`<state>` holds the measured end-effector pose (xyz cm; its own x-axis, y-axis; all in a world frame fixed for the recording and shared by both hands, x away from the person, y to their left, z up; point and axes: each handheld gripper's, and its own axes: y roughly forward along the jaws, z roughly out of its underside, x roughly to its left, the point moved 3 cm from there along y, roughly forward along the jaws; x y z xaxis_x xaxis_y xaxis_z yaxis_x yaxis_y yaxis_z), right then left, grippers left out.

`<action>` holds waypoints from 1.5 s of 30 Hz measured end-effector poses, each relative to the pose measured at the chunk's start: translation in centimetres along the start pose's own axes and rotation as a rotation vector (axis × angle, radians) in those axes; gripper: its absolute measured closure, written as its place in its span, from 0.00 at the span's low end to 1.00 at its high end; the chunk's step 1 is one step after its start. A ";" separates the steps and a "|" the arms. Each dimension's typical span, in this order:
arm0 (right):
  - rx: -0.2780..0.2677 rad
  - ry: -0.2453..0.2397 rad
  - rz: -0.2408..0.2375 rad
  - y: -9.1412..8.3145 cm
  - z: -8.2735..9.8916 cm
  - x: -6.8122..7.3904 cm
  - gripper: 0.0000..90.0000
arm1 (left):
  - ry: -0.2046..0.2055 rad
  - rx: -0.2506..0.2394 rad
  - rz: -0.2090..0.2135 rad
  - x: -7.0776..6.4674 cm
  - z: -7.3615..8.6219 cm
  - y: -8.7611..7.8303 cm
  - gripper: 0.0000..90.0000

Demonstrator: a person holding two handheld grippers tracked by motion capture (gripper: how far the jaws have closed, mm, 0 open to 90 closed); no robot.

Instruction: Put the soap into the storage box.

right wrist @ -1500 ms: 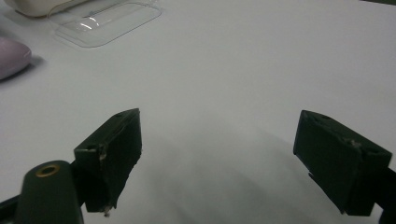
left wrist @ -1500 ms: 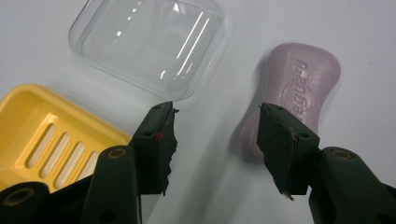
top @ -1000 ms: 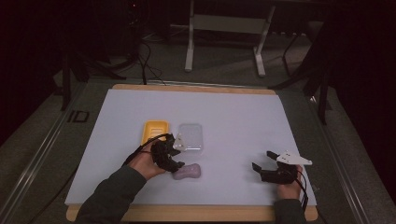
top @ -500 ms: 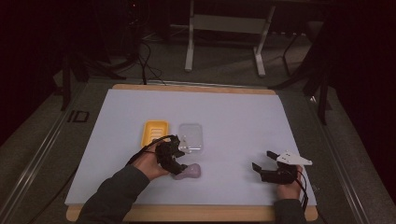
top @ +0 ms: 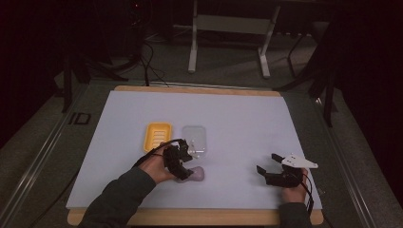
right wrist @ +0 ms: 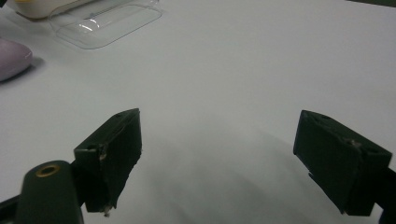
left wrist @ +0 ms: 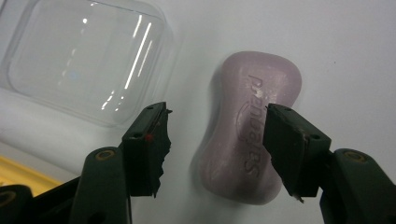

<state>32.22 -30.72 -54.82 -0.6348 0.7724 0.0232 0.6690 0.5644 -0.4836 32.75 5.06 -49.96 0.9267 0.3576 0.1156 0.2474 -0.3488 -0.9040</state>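
Farthest left on the white table sheet (top: 119, 123) sits the yellow soap tray (top: 157, 136), and just beside it to the right lies the clear plastic lid (top: 195, 140), its glossy face catching streaks of light in the left gripper view (left wrist: 88, 60). Just in front of these two, the person's left hand holds the left gripper (top: 183, 164) low over the pale purple soap bar (top: 196, 175), which lies flat on the sheet near the lid but apart from it. From the left gripper view (left wrist: 212, 144) the jaws have just been opening: they stand spread, the soap bar (left wrist: 247, 126) lies between them, one pad overlapping its edge and the other well clear of it, so nothing is pinched. The bar's embossed lettering faces up. Well apart to the right, near the table's front edge, the right gripper (top: 267, 166) rests in the person's other hand, its jaws spread wide over bare sheet (right wrist: 217, 158), with the soap bar (right wrist: 11, 58) and lid (right wrist: 105, 18) far off toward the left.
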 end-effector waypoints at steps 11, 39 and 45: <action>0.000 -0.001 0.000 0.0 0.0 0.0 0.17 | 0.031 0.039 0.040 -0.5 -0.2 0.9 0.41; 0.000 0.000 -0.002 0.0 0.0 0.0 0.17 | 0.072 0.113 0.073 -1.3 -0.5 2.6 0.42; 0.000 -0.001 -0.002 0.0 0.0 0.0 0.17 | 0.084 0.140 0.079 -1.4 -0.6 3.1 0.44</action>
<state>32.22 -30.71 -54.82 -0.6362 0.7712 0.0230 0.6681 0.5656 -0.4834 32.44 2.96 -52.72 0.9635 0.2582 0.0706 0.1364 -0.2465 -0.9595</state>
